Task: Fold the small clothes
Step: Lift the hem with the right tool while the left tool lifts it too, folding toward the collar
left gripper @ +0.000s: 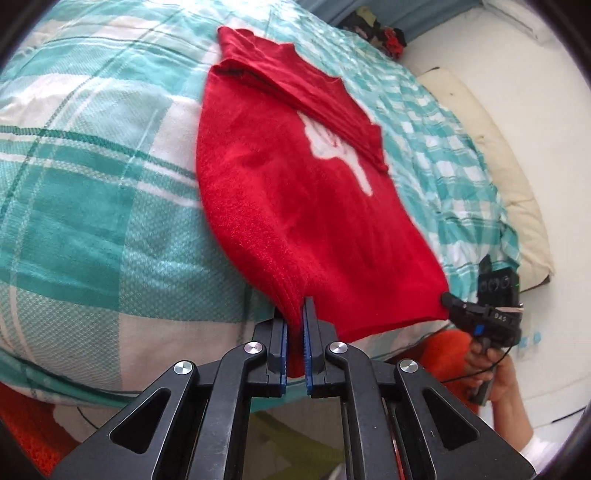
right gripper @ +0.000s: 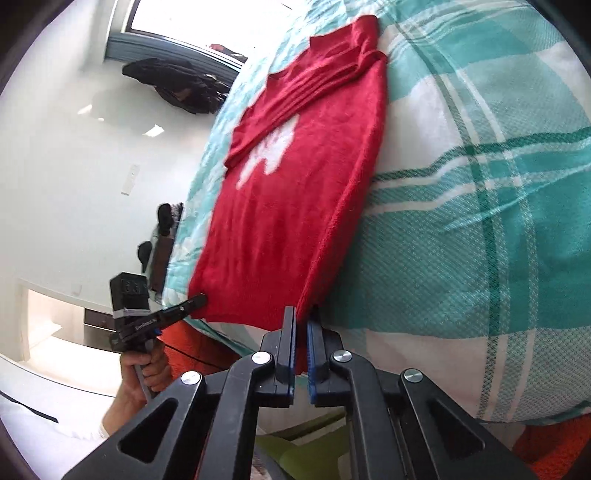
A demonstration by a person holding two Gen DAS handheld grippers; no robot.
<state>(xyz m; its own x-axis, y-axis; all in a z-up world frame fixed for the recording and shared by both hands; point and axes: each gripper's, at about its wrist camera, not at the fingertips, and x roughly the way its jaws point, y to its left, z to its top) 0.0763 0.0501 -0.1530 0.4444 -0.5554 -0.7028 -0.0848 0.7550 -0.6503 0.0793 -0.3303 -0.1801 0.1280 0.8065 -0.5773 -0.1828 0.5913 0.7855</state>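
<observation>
Red knit sweater (left gripper: pixel 295 206) spread flat on the checked bedspread (left gripper: pixel 92 206), sleeves already folded across the white chest motif. Soft, light, limp, likely to sag between grips, so best taken at the ribbed hem corners. Left gripper (left gripper: pixel 294 339) clamped on one hem corner, right gripper (right gripper: pixel 301 343) clamped on the other. Only in the right wrist view: window (right gripper: pixel 177 18) beyond the sweater's collar. Only in the left: cream pillow (left gripper: pixel 498 177) beside it.
</observation>
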